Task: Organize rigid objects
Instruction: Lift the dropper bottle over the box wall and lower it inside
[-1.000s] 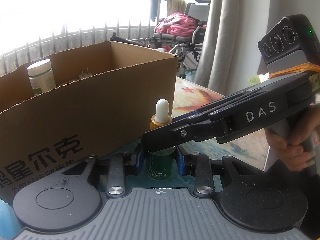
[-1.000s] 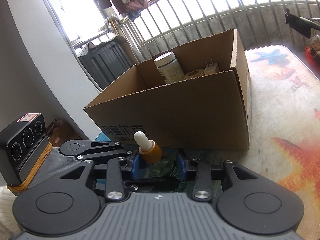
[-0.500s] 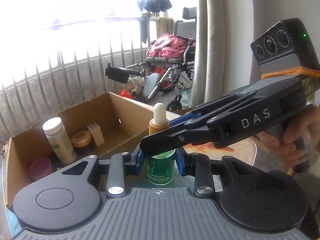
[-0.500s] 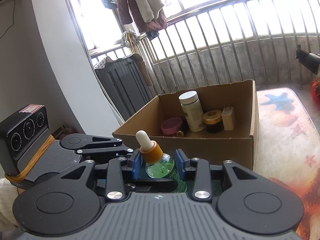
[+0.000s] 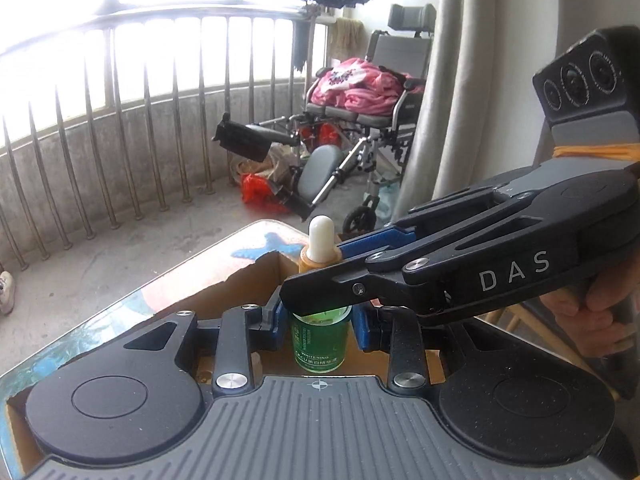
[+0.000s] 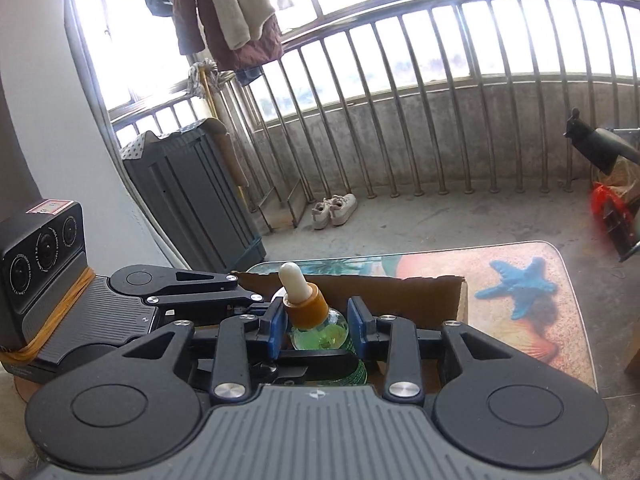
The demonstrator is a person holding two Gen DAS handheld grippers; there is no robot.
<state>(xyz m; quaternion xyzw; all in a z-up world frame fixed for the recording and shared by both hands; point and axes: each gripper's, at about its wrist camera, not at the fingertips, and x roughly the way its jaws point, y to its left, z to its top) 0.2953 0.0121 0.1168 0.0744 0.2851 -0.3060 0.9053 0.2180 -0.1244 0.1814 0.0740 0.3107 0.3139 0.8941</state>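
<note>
A green dropper bottle with an amber collar and a white rubber bulb is upright between both grippers. My left gripper is shut on its lower body. My right gripper is shut on its shoulder and crosses the left wrist view from the right. The bottle also shows in the right wrist view. Both hold it above the open cardboard box, whose far rim shows in the right wrist view. The box's contents are hidden by the grippers.
The box sits on a table with a sea-star print. Beyond the table edge are a balcony railing, a wheelchair with pink clothes, a grey curtain, a dark cabinet and shoes.
Both grippers rose together with the bottle from in front of the box to above its opening. The box's contents have dropped out of sight under the grippers.
</note>
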